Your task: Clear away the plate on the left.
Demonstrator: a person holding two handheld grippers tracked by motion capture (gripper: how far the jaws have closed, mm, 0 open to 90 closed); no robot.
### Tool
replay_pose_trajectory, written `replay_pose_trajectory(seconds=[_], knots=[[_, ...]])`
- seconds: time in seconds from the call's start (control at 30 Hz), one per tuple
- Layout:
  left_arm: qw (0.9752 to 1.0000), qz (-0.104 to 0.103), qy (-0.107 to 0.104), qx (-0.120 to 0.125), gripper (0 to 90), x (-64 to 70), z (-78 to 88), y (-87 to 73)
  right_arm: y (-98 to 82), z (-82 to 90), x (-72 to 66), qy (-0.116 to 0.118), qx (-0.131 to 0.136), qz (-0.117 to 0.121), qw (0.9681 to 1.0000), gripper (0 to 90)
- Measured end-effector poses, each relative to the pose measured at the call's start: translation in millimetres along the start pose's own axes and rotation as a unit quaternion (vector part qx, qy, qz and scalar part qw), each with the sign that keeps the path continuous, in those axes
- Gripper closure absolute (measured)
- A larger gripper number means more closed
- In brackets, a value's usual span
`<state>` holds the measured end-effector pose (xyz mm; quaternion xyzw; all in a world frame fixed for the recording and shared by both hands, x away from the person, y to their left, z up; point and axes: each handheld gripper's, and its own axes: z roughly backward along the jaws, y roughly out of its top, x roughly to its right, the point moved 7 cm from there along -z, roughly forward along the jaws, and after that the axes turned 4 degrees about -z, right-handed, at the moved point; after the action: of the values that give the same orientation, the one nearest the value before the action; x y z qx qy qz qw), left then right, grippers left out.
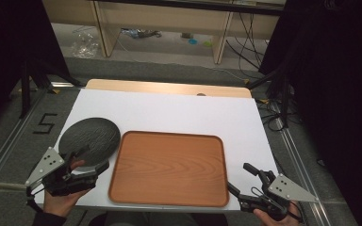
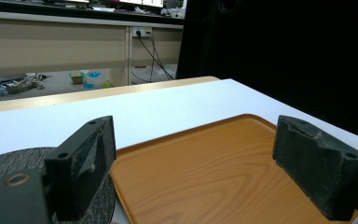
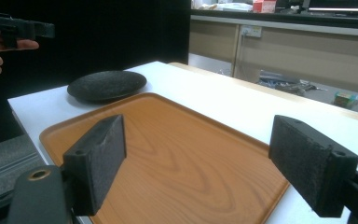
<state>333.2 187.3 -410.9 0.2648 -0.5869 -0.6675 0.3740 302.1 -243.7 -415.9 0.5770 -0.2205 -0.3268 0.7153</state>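
High view: plate [image 1: 89, 135] beside tray [image 1: 169, 203].

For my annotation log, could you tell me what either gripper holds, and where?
Nothing: left gripper and right gripper are open and empty beside the tray.

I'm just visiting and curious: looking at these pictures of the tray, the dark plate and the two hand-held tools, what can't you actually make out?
- High view: the left gripper covers the near rim of the dark plate.
- Left gripper view: the plate is cut off by the bottom edge and hidden behind a jaw.
- High view: small bright items on the floor are too small to identify.
- Right gripper view: the wooden tray has its near part hidden behind the jaws.
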Motion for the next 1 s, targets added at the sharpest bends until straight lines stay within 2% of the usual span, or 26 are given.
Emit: replay_pose_trajectory(seconds=[0.07,0.33,0.47,0.57,0.6,0.63,0.7,0.73,0.77,0.8,0.83,0.87,0.9,0.93,0.97,1.0], knots=[[1.0,-0.004,0.002,-0.004,13.2,-1.2,-0.2,-0.7,0.8,-0.1,0.3,-0.001,0.003,0.001,1.0,20.0],[0.9994,0.018,0.028,-0.003,14.5,-13.0,1.8,-2.0,0.5,-0.8,-0.5,0.0,0.004,0.0,1.0,20.0],[0.9993,0.014,0.034,-0.007,14.6,-16.6,2.3,-2.9,1.0,-0.6,-0.5,0.0,0.005,-0.001,1.0,20.0],[0.9989,0.02,0.042,-0.009,14.8,-20.0,2.8,-3.6,0.5,-0.9,-0.7,0.003,0.004,-0.001,1.0,20.0],[0.9984,0.038,0.042,-0.007,14.9,-24.1,3.6,-4.4,1.1,-0.7,-0.7,0.001,0.005,0.0,1.0,20.1],[0.9979,0.047,0.045,-0.006,15.1,-26.7,3.9,-4.8,1.0,-0.9,-0.7,0.002,0.005,0.0,1.0,20.1],[0.9968,0.059,0.054,-0.008,15.2,-32.7,4.8,-6.4,0.7,-2.7,-1.4,0.006,0.01,-0.002,0.9999,20.2],[0.9961,0.068,0.057,-0.006,15.2,-35.9,5.5,-6.7,0.1,-1.5,-1.2,0.007,0.001,-0.001,1.0,20.1],[0.9961,0.068,0.057,-0.006,15.3,-35.9,5.5,-6.7,0.1,-1.5,-1.2,0.007,0.001,-0.001,1.0,20.1],[0.9941,0.085,0.067,-0.007,15.4,-44.0,7.2,-8.3,0.7,-1.3,-0.7,0.003,0.005,0.001,1.0,20.2],[0.9941,0.085,0.067,-0.007,15.5,-44.0,7.2,-8.3,0.7,-1.3,-0.7,0.003,0.005,0.001,1.0,20.2],[0.9929,0.093,0.074,-0.006,15.5,-49.6,8.4,-9.3,0.6,-1.3,-0.8,0.004,0.004,0.001,1.0,20.2],[0.9911,0.098,0.09,-0.006,15.6,-59.8,10.6,-11.2,0.9,-1.1,-0.7,0.003,0.004,0.001,1.0,20.2],[0.9911,0.098,0.09,-0.006,15.7,-59.8,10.6,-11.2,1.1,-0.8,-0.8,0.002,0.004,0.0,1.0,20.3],[0.9887,0.111,0.101,-0.01,15.7,-68.5,12.7,-13.3,0.9,-0.7,-0.9,0.003,0.004,0.0,1.0,20.3],[0.9887,0.111,0.101,-0.01,15.7,-68.5,12.7,-13.3,0.9,-0.7,-0.9,0.003,0.004,0.0,1.0,20.3]])
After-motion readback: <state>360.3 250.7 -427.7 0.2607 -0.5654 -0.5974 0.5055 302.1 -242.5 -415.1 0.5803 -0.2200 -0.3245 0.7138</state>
